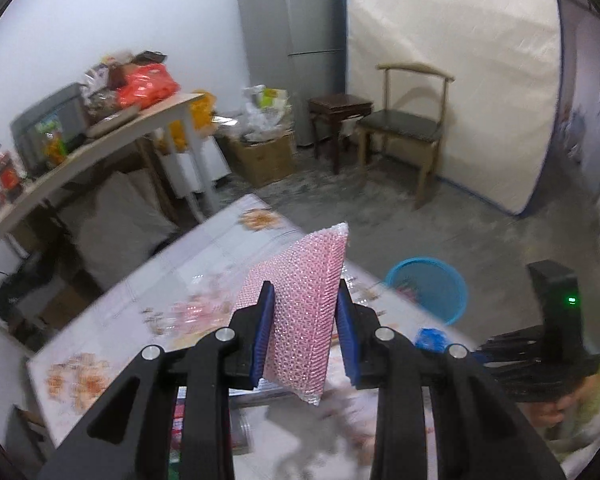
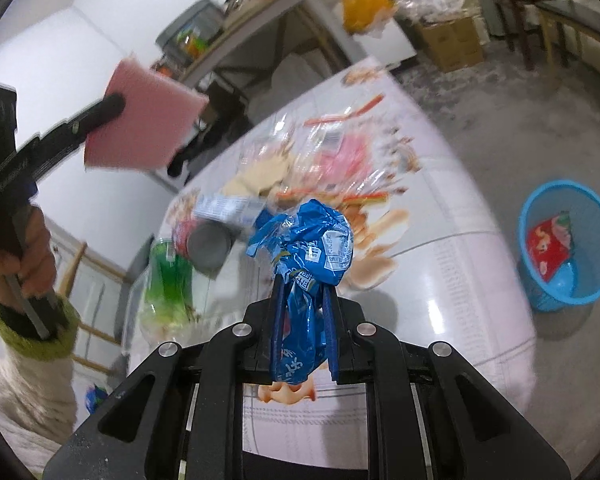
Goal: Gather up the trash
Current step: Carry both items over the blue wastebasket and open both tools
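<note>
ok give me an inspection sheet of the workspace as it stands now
surface: table with a pale floral cover, partly littered
job's things: pink bubble mailer held in the left claw; crumpled blue wrapper held in the right claw; blue bin on the floor beside the table, a red packet inside
clutter: clear wrappers, green bottle and a can on the table
grippers: both shut on their items, raised above the table
cables: nothing seen
surroundings: fridge, wooden chair, side shelf piled with bags, cardboard box
</note>
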Motion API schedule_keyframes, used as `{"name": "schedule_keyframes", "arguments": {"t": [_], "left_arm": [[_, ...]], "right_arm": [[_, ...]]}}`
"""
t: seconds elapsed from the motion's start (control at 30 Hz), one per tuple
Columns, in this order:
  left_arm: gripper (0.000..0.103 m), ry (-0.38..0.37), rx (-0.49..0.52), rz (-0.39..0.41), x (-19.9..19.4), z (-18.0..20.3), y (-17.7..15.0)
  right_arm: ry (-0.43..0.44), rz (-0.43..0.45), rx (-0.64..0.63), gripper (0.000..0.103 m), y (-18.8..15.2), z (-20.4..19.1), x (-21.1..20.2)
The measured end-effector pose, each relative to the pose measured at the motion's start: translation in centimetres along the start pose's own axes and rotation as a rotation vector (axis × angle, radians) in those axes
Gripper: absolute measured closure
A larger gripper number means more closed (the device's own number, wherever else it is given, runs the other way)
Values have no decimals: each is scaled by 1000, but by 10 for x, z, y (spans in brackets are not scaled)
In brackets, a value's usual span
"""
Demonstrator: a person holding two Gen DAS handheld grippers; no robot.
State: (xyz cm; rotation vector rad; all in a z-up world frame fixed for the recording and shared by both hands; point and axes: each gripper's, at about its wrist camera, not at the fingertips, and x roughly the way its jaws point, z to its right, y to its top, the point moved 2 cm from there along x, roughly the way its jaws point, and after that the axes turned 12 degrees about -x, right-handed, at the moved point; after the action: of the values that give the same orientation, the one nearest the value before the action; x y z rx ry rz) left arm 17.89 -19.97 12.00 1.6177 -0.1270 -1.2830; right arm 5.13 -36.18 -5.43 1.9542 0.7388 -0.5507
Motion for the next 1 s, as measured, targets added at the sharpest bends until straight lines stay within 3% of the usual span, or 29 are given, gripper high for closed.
{"name": "schedule_keyframes", "arguments": {"t": [0.2, 0.4, 0.53, 0.67, 0.77, 0.8, 0.83, 0.87, 1.0], "left_arm": [[74, -181, -49, -63, 33, 54, 23], [74, -313, -51, -221, 113, 135, 37], [73, -326, -51, -329, 174, 178, 33], [72, -346, -99, -430, 234, 210, 26], [69, -364, -129, -455, 268, 227, 24], [62, -365, -143, -460, 277, 229, 24], [50, -364, -168, -467, 288, 229, 25], [45, -357, -194, -470, 294, 229, 24], [38, -383, -277, -480, 297, 214, 22]], "right_arm": [[-108, 97, 128, 87, 1, 54, -50], [-178, 127, 351, 87, -11, 131, -80], [-172, 113, 495, 87, -19, 187, -79], [-196, 85, 543, 86, -14, 225, -69], [-235, 90, 584, 79, -12, 251, -62], [-256, 95, 607, 74, -14, 265, -59], [-272, 99, 624, 60, -15, 274, -57], [-283, 104, 641, 56, -16, 283, -55], [-313, 105, 691, 55, -28, 299, -51]]}}
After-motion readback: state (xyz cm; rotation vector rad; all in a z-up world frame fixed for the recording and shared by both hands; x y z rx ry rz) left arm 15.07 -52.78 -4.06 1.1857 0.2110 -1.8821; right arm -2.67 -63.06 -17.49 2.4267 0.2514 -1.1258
